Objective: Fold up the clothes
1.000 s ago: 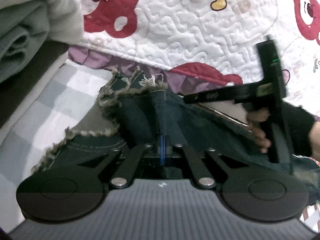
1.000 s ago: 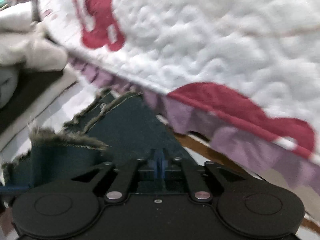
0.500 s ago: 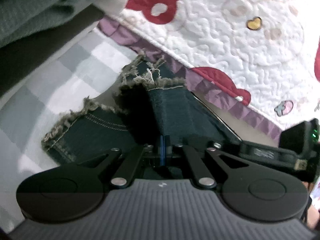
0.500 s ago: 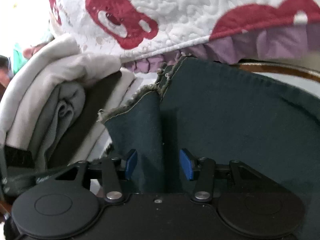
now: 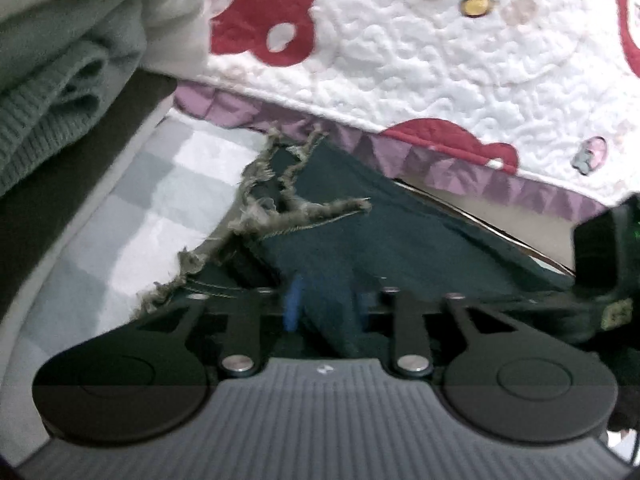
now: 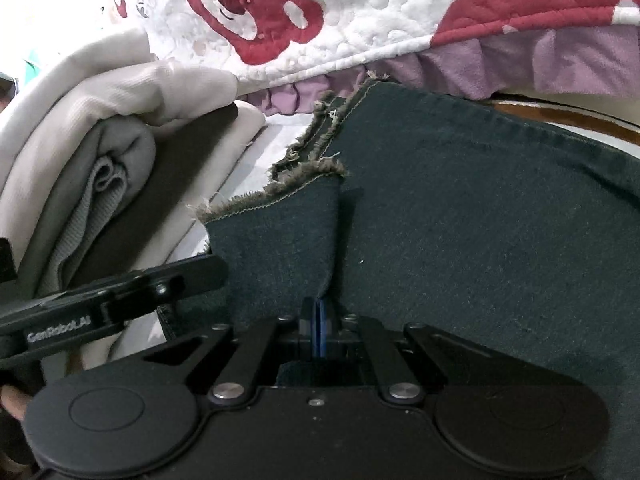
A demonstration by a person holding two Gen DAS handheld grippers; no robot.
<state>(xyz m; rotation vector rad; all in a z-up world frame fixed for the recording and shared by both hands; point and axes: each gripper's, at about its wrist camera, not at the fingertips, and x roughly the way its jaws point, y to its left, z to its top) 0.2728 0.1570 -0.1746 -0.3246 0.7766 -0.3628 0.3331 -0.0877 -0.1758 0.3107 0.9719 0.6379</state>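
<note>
1. At the far left, a stack of folded clothes (image 6: 80, 152) in cream and grey-green lies on a dark slab, beside a pale checked sheet (image 5: 132, 208).
2. The left hand-held gripper (image 5: 326, 304) points down over dark denim jeans (image 5: 400, 236); its jaws are opening, with a ridge of the denim between them, and the blur hides whether the pads touch it.
3. The jeans lie spread across the sheet, their frayed hems (image 6: 280, 192) towards the stack, their far edge just under the quilt's purple frill.
4. The right hand-held gripper (image 6: 318, 328) has its blue pads pressed together on a raised fold of the jeans, pinched near the frayed hem.
5. Behind, a white quilt (image 5: 420, 60) with red bear patches runs across to the right.
</note>
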